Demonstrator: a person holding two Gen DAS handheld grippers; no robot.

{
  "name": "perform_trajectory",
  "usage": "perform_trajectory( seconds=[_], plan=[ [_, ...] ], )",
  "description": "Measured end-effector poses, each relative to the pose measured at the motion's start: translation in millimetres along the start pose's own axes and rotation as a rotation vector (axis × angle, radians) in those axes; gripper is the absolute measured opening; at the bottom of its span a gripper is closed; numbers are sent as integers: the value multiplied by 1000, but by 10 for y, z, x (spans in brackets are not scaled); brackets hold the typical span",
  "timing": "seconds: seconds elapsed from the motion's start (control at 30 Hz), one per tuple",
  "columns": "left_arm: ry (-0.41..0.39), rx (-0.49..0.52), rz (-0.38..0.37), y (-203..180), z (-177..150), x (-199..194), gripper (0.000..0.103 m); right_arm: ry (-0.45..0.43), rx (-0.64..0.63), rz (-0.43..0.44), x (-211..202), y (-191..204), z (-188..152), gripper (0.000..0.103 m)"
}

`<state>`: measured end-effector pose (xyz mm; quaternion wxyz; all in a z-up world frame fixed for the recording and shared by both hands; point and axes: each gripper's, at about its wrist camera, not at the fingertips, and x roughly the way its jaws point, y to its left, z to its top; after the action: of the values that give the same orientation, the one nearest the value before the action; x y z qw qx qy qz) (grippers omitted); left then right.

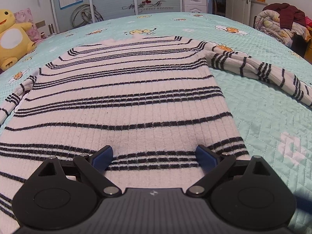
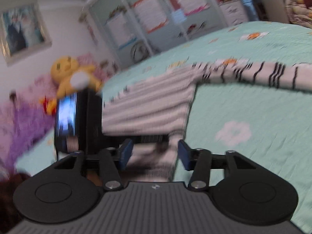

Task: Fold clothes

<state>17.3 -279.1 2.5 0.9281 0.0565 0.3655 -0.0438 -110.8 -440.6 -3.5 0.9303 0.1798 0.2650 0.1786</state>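
On the bed [image 1: 263,107], left wrist view: striped sweater [image 1: 124,97] lies flat, one sleeve [image 1: 259,70] spread outward. Left gripper [image 1: 154,156] stands wide open over the hem, holding nothing. Right wrist view, heavily blurred: right gripper [image 2: 156,152] is partly open near the sweater's hem corner; whether its pads press cloth cannot be told. Advice: seat both pads on the hem before lifting, keeping edges aligned.

Even soft daylight; left view sharp, right view motion-blurred, edges fisheye-bent.
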Motion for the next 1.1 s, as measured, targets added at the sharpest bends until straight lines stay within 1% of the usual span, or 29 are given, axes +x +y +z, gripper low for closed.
perform_trajectory(
  seconds=[0.03, 0.07, 0.1, 0.27, 0.33, 0.43, 0.5, 0.53, 0.57, 0.6, 0.67, 0.73, 0.8, 0.87, 0.97, 1.03, 1.1],
  plan=[
    [0, 1, -1, -2, -1, 2, 96, 25, -8, -14, 35, -16, -60, 35],
    [-1, 2, -2, -2, -2, 3, 96, 51, -15, -28, 70, -33, -120, 22],
    [-2, 1, -4, 5, -3, 1, 96, 76, -23, -42, 105, -49, -180, 21],
    [0, 7, -14, 21, 6, 1, 96, 105, -2, -59, 74, -24, -172, 21],
    [10, 9, -20, 30, 26, 4, 96, 108, 37, -55, 43, 5, -110, 22],
    [28, 5, -41, 67, 56, 4, 96, 56, 48, -29, -49, 23, -66, 22],
    [36, 7, -56, 92, 62, -9, 96, 40, 44, -27, -55, 18, -85, 23],
    [41, 8, -59, 99, 65, -23, 96, 55, 44, -33, -18, -2, -117, 23],
    [46, 10, -63, 107, 69, -36, 95, 96, 44, -51, 60, -45, -178, 22],
    [51, 10, -66, 113, 73, -53, 95, 102, 42, -51, 83, -84, -240, 20],
    [61, 5, -69, 120, 90, -103, 92, 63, 51, -23, 33, -147, -320, 21],
    [64, -8, -76, 119, 119, -162, 88, 59, 66, -15, 10, -178, -325, 21],
    [47, -35, -96, 118, 170, -238, 86, 56, 75, -9, -5, -201, -329, 21],
    [1, -56, -128, 90, 244, -325, 85, 51, 80, -3, -8, -221, -337, 21],
    [-53, -53, -168, -15, 354, -378, 86, 41, 95, 10, -9, -242, -354, 22],
    [-56, -48, -193, -96, 388, -308, 87, 36, 108, 18, -9, -254, -362, 22],
    [-10, -70, -218, -133, 327, -103, 90, 33, 123, 28, -7, -264, -360, 22]
  ],
)
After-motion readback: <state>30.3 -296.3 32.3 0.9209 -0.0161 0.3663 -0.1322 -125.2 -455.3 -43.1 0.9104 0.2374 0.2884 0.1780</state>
